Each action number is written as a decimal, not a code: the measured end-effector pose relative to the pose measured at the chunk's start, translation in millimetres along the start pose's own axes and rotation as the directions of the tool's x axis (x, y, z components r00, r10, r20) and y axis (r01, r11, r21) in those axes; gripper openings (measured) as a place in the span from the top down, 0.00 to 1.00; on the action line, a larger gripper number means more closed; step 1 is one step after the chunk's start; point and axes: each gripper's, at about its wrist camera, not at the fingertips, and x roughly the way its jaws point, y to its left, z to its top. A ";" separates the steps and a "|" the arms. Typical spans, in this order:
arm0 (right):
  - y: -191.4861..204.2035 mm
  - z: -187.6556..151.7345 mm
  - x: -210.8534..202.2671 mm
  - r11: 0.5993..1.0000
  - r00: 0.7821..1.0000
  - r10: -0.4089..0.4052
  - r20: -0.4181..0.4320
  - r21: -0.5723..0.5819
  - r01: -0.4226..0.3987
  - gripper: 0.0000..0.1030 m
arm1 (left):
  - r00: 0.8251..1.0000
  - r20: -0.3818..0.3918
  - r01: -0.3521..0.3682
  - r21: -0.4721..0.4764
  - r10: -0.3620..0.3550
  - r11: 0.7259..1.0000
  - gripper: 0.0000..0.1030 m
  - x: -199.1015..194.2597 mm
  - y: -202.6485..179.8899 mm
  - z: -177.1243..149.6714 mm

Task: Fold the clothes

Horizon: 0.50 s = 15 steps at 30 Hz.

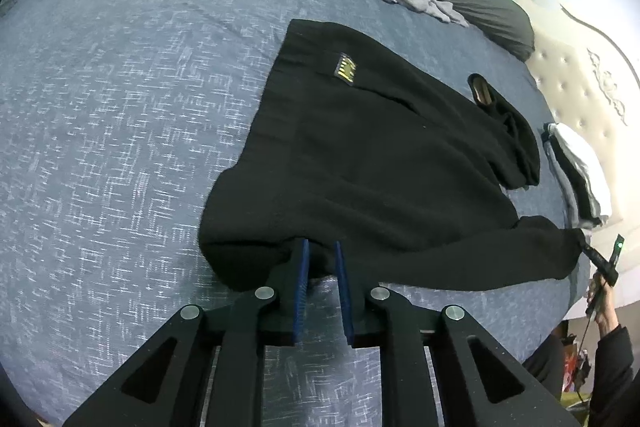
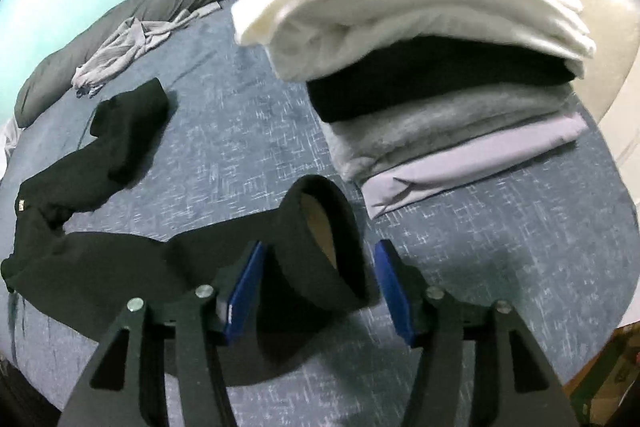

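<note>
Black sweater is lying spread, soft and limp. Left gripper is pinching its near hem; right gripper, jaws apart, is straddling the cuff.

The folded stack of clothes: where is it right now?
In the right wrist view the folded stack sits on the blue bedspread at upper right, by the white headboard, just beyond the black sweater's cuff.

I see a matt, fuzzy black fleece sweater on a bedspread of coarse, flecked blue weave. My left gripper shows matt black plastic arms, ribbed blue pads and shiny metal rivets. The folded stack is smooth white cloth over plush grey, and the headboard looks like glossy tufted leather.
</note>
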 end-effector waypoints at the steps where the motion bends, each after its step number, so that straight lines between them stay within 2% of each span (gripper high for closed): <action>1: -1.1 1.7 4.0 1.000 1.000 0.003 -0.005 0.002 -0.003 0.56 | 1.000 0.000 -0.003 -0.004 0.003 1.000 0.84 0.1 1.9 0.3; 2: -2.2 3.4 8.0 1.000 1.000 0.006 -0.010 0.004 -0.006 0.74 | 1.000 -0.001 -0.005 -0.008 0.005 1.000 0.83 0.2 3.9 0.5; 5: -3.2 -1.4 7.2 1.000 1.000 0.018 -0.015 -0.016 -0.018 0.90 | 1.000 -0.002 -0.011 -0.018 0.011 1.000 0.83 0.7 8.7 1.0; 11: -25.7 -13.7 -11.5 0.999 0.999 0.031 -0.009 0.010 -0.031 0.93 | 1.000 -0.004 -0.016 -0.037 0.016 0.999 0.82 3.0 15.0 1.0; 15: -38.2 -24.9 -15.7 1.000 0.998 0.014 -0.055 -0.004 -0.014 0.93 | 1.000 -0.005 -0.019 -0.050 0.018 0.999 0.82 4.5 19.3 0.9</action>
